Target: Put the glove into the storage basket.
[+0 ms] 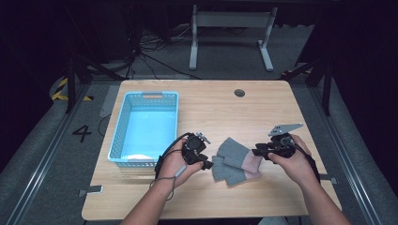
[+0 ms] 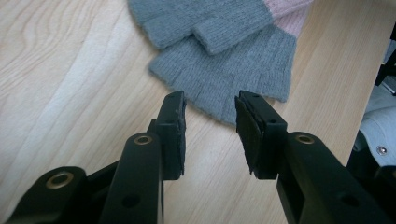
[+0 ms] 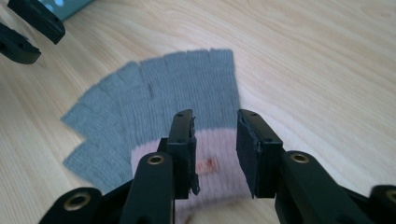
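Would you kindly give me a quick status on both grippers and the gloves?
Left gripper open, short of gloves. Right gripper open over pink cuff, nothing held. Nothing in the way.

Two grey-pink gloves (image 1: 234, 161), one blue basket (image 1: 119, 136), one wooden table (image 1: 225, 108).

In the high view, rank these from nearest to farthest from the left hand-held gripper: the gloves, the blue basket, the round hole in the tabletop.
Measured from the left hand-held gripper:
1. Gloves: grey and pink, lying just to its right, at the jaw tips.
2. Blue basket: to its left, its near right corner close to the hand.
3. Round hole: far side of the table, up and to the right.
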Motion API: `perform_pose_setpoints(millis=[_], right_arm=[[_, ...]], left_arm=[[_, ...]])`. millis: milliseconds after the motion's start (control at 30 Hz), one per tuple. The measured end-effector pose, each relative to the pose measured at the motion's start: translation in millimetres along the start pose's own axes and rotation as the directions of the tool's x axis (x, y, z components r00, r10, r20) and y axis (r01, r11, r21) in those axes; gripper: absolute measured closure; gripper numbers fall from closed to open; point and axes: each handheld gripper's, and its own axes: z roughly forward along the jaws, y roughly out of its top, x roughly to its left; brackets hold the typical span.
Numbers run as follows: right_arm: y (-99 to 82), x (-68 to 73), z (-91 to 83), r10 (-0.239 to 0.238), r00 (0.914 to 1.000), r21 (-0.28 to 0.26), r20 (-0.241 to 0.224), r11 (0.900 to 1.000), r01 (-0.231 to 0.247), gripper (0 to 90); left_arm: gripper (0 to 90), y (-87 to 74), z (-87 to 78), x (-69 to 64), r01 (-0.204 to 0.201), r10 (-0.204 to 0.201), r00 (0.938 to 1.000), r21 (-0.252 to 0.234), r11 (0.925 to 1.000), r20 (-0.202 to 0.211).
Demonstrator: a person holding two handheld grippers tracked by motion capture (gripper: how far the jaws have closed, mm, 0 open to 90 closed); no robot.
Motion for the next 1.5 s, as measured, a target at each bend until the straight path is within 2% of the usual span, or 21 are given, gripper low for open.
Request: perform_pose_setpoints(millis=[100,200,267,300,400,533,700,967,1067,1367,1500], right_arm=[[-6.4,-2.3,-2.6,0.021,0.9997,0.013,0.016,0.9997,-0.021,65.3],[-16.8,-11.4,-1.8,0.068,0.9970,0.039,0.039,0.9968,-0.069,63.6],[-19.6,-13.4,-0.7,0.082,0.9959,0.045,0.039,0.9955,-0.084,62.7],[-24.3,-16.8,1.9,0.108,0.9933,0.046,0.042,0.9929,-0.110,60.4],[-27.3,-20.6,5.1,0.132,0.9901,0.048,0.047,0.9898,-0.134,59.3],[-26.1,-21.3,7.9,0.146,0.9881,0.025,0.048,0.9888,-0.147,58.4],[-24.0,-17.8,13.7,0.141,0.9887,0.039,0.053,0.9890,-0.143,58.4],[-24.0,-14.5,18.4,0.128,0.9902,0.048,0.058,0.9903,-0.130,59.3],[-24.2,-13.2,18.6,0.118,0.9910,0.051,0.064,0.9913,-0.121,59.6],[-26.0,-10.7,20.2,0.110,0.9915,0.057,0.069,0.9918,-0.114,60.8],[-26.4,-10.4,20.3,0.111,0.9914,0.058,0.069,0.9916,-0.115,61.1]], left_arm=[[63.4,3.7,5.2,0.4,-0.004,0.004,1.0000,0.008,1.0000,-0.004],[63.5,9.2,13.2,0.3,-0.014,0.014,0.9999,0.014,0.9998,0.000],[63.5,10.5,15.6,0.1,-0.016,0.016,0.9999,0.017,0.9997,0.002],[63.5,11.7,18.6,-0.2,-0.016,0.016,0.9999,0.016,0.9997,0.005],[63.5,17.0,29.4,-1.2,-0.013,0.012,0.9998,0.019,0.9997,0.015],[63.5,20.1,35.5,-1.6,-0.013,0.013,0.9999,0.020,0.9997,0.010],[63.0,23.5,42.6,0.3,0.013,-0.013,0.9999,0.001,0.9999,0.006],[60.7,28.2,56.3,2.2,0.027,-0.027,0.9996,0.020,0.9994,-0.005],[60.1,29.9,60.2,2.0,0.031,-0.031,0.9994,0.023,0.9993,0.015],[60.7,32.3,64.8,-1.1,0.012,-0.013,0.9997,0.036,0.9993,0.021],[67.8,33.1,66.0,-3.7,-0.006,0.006,1.0000,0.039,0.9992,0.003]])
